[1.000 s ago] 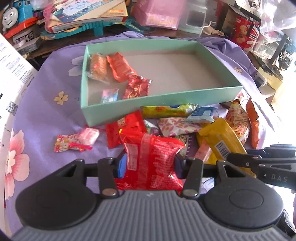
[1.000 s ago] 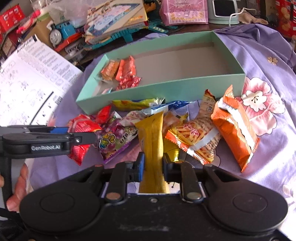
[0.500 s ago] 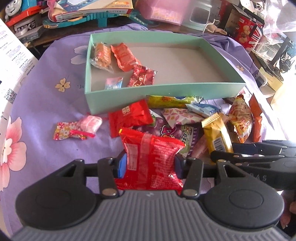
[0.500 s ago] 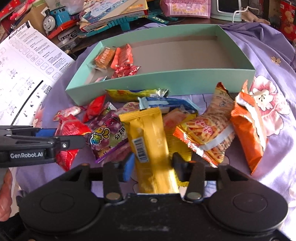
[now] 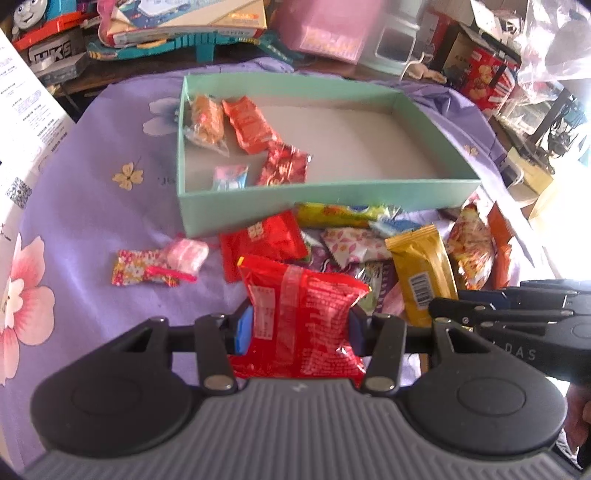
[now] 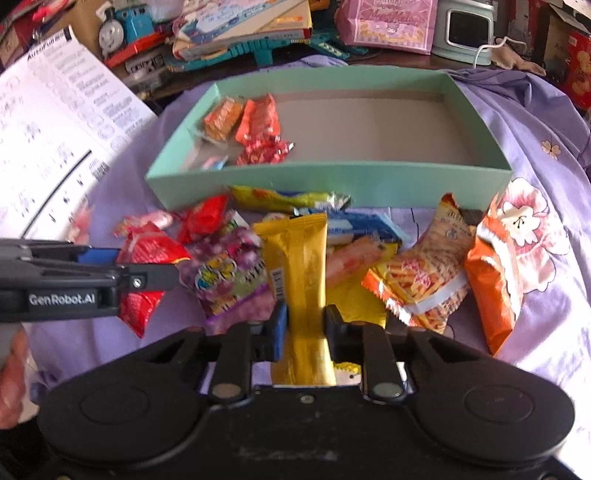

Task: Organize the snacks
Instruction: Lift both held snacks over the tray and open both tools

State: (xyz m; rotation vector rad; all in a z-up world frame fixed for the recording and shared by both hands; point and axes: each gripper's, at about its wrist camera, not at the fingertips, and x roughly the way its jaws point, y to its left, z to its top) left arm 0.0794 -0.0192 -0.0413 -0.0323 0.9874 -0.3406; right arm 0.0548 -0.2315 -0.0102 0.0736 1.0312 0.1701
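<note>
My left gripper (image 5: 299, 328) is shut on a red snack packet (image 5: 303, 314), lifted clear of the purple cloth; from the right wrist view that gripper (image 6: 162, 275) and the red packet (image 6: 147, 254) sit at the left. My right gripper (image 6: 304, 325) is shut on a long yellow snack bar (image 6: 299, 258), which points toward the box. Ahead lies a mint-green box (image 5: 325, 199), with several small snacks (image 5: 247, 125) at its left end. A heap of loose snack packets (image 6: 417, 277) lies between both grippers and the box (image 6: 332, 181).
A printed paper sheet (image 6: 55, 140) lies at the left on the flowered purple cloth (image 5: 92, 206). A toy train (image 6: 125, 22), books (image 6: 243, 22) and a pink bag (image 6: 388, 22) crowd the table behind the box. A small pink candy pack (image 5: 159, 262) lies apart at the left.
The right gripper's jaws stood apart around the yellow bar half a second ago and have closed on it again. The right gripper shifted slightly. The left gripper kept its grip and barely moved.
</note>
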